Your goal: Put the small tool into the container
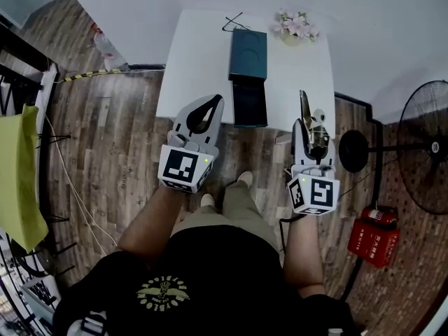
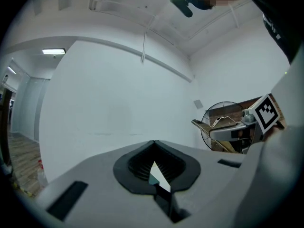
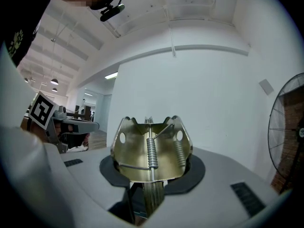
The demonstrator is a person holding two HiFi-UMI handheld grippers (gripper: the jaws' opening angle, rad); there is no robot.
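My right gripper (image 1: pixel 310 137) is shut on a small brass spring clamp (image 1: pixel 306 114), which stands upright above the floor just off the table's front right corner. In the right gripper view the clamp (image 3: pixel 151 148) fills the space between the pads, its coil spring facing the camera. The container, a dark teal box (image 1: pixel 248 54) with its open half (image 1: pixel 249 102) nearer me, lies on the white table (image 1: pixel 189 61). My left gripper (image 1: pixel 214 103) hovers over the table's front edge, left of the box. It is shut and empty, with its tips (image 2: pixel 153 144) meeting.
A pot of pink flowers (image 1: pixel 295 26) stands at the table's far right and a black wire (image 1: pixel 234 23) lies behind the box. On the floor to the right are a standing fan (image 1: pixel 427 145) and a red fire extinguisher (image 1: pixel 374 240). A yellow-green cloth (image 1: pixel 17 180) hangs at far left.
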